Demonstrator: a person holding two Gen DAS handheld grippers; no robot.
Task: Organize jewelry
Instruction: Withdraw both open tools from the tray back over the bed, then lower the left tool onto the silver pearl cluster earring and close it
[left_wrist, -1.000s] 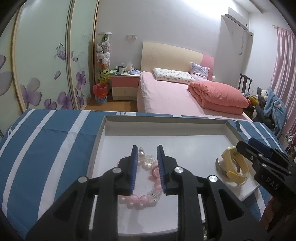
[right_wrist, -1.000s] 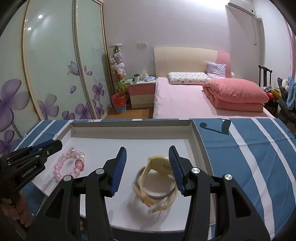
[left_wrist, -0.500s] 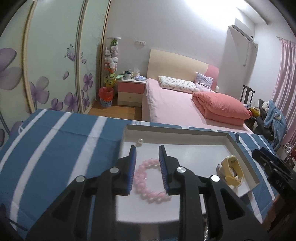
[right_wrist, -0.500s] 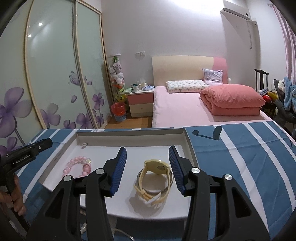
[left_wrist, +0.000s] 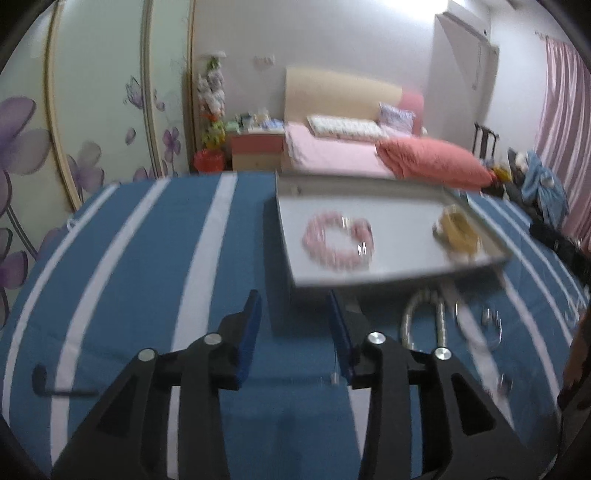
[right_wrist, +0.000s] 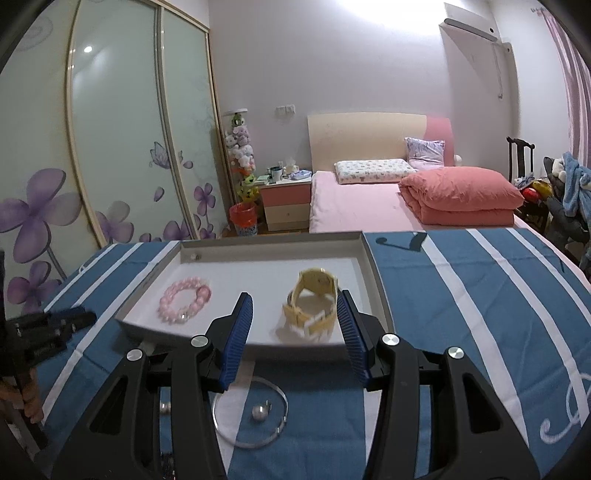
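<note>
A white tray lies on the blue striped cloth. In it lie a pink bead bracelet, a yellow watch and a small pearl earring. The left wrist view also shows the tray, the bracelet and the watch. My left gripper is open and empty, over the cloth before the tray's near left corner. My right gripper is open and empty, just before the tray's near edge. On the cloth lie a silver bangle around a pearl earring, and a pearl strand.
A bed with a folded pink quilt stands beyond the table. Sliding wardrobe doors with purple flowers are on the left. A nightstand stands by the bed. The left gripper also shows at the left edge of the right wrist view.
Both grippers have pulled back from the tray toward the near side. The left gripper has opened wider and swung left, leaving the pink bracelet in the tray. The bangle and pearl strand have come into view.
</note>
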